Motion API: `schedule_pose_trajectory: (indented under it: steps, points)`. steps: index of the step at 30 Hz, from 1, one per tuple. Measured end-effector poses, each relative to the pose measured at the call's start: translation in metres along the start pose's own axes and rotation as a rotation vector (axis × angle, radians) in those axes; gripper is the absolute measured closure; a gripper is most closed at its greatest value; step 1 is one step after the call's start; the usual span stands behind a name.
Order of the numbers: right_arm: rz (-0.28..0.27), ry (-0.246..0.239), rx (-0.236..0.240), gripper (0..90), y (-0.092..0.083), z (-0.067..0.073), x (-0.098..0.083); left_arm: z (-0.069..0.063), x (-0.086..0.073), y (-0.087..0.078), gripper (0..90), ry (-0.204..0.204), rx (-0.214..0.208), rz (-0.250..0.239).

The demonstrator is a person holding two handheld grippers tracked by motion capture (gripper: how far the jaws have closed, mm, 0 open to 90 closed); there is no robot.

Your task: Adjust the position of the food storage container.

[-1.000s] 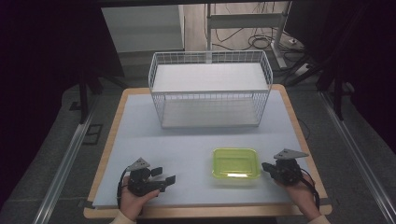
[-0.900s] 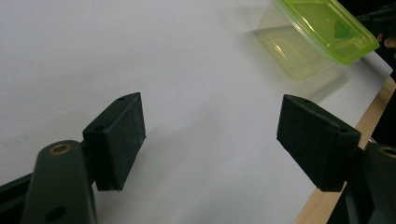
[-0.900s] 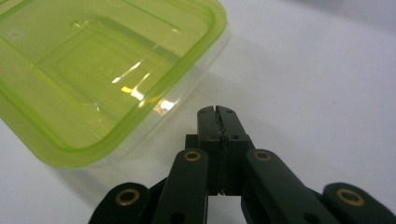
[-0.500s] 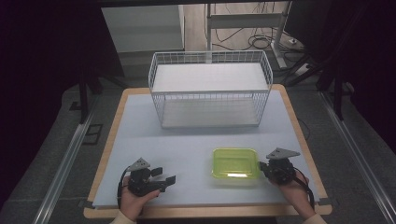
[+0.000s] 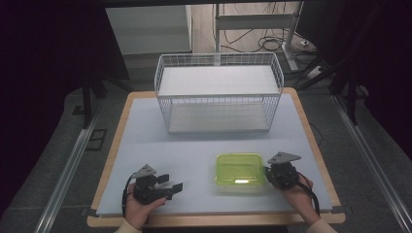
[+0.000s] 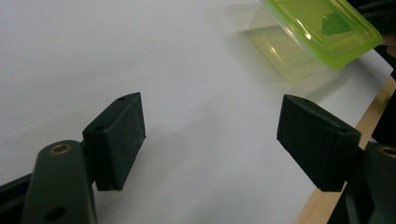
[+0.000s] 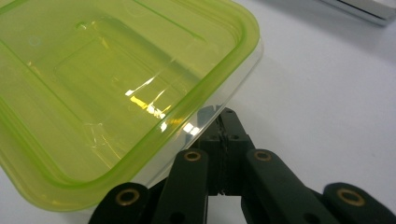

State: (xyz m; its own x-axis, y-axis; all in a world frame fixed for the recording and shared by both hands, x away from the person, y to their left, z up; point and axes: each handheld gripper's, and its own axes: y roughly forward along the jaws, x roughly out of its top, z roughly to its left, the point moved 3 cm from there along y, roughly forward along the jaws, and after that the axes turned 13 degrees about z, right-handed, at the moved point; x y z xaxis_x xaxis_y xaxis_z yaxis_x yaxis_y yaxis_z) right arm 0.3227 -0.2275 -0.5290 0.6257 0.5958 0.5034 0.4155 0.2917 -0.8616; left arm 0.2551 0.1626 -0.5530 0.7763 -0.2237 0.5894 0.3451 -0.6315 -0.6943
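High view: white surface (image 5: 194, 145) with wood edging. White wire basket (image 5: 218, 92) at the far middle. Green-lidded clear box (image 5: 239, 170) lies near the front edge, right of centre, well apart from the basket.

Right claw (image 5: 268, 174) sits at the box's right edge, held by the right hand (image 5: 297, 190), grey plate on top. Right gripper view: jaws pressed together, pads meeting with no visible gap, tips right at the box's (image 7: 116, 93) lower rim, under the lid's lip. Whether any of the rim is pinched between the pads cannot be told; the tips are partly hidden behind the clear wall. Lid is translucent green with a raised border; light glints on it.

Left claw (image 5: 170, 185) is at the front left of the surface, held by the left hand (image 5: 141, 208), pointing right toward the box, well apart from it. Left gripper view: left claw (image 6: 210, 135) jaws wide apart, nothing between them, bare white surface (image 6: 93, 56) beneath. Box (image 6: 322, 25) shows in the upper right corner of that view, its shadow on the surface below it; the wood edge runs along the lower right.
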Motion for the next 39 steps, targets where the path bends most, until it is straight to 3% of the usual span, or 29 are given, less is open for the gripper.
schedule_pose_trajectory:
  steps: [7, 14, 20, 28, 34, 39]
  points:
    - [-0.006, -0.028, 0.019, 89.8, 0.007, 0.013, 0.013, 0.000, 0.000, 0.000, 23.1, 0.000, 0.000, -0.003]
    - [0.002, -0.091, 0.037, 89.8, 0.016, 0.034, 0.029, 0.001, 0.000, -0.001, 23.1, -0.003, 0.002, -0.006]
    - [0.004, -0.103, 0.044, 89.8, 0.021, 0.041, 0.032, 0.002, 0.000, -0.001, 23.0, -0.001, 0.000, -0.004]
    - [-0.001, -0.077, 0.045, 89.7, 0.018, 0.032, 0.028, 0.002, 0.000, -0.003, 23.0, -0.006, 0.004, -0.010]
    - [-0.045, 0.007, 0.070, 89.6, 0.003, 0.014, 0.019, 0.003, 0.000, -0.003, 23.0, -0.009, 0.006, -0.016]
    - [-0.060, 0.035, 0.096, 89.0, -0.002, 0.007, 0.014, 0.003, 0.000, -0.003, 23.0, -0.012, 0.008, -0.016]
